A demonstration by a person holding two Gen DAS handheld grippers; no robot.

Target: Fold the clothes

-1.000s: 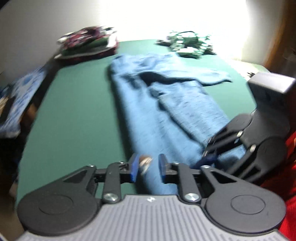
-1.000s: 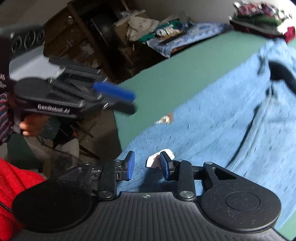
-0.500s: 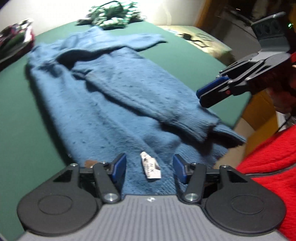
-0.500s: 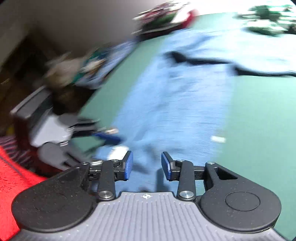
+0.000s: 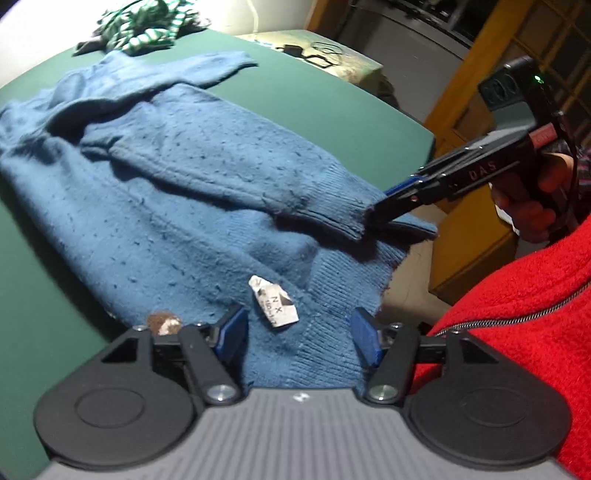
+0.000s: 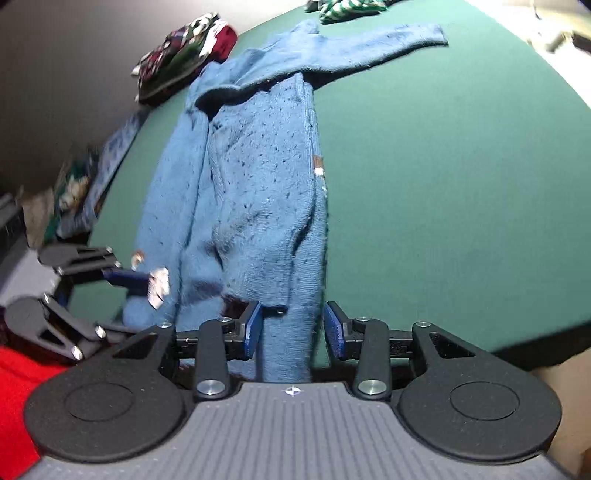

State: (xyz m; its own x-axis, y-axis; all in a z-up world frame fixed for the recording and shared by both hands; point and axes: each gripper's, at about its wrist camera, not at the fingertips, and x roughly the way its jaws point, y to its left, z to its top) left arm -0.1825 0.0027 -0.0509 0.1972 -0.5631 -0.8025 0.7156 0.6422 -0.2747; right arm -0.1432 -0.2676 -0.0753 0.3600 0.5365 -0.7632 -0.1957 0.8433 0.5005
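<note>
While angled down at blue knit sweater (image 5: 177, 192), left gripper (image 5: 297, 338) jaws opening over ribbed hem, white tag (image 5: 275, 306) between; right gripper (image 6: 293, 334) parted astride hem edge, nothing pinched. Sweater flat on green tabletop (image 6: 443, 184).

Cluttered domestic room, likely a home. Large green-covered table (image 5: 332, 99) central; folded garment pile (image 6: 184, 55) at its far corner, crumpled striped clothing (image 5: 144, 22) at its far edge, yellow wooden furniture (image 5: 469, 206) beside it, heaped fabrics (image 6: 74, 192) alongside.
</note>
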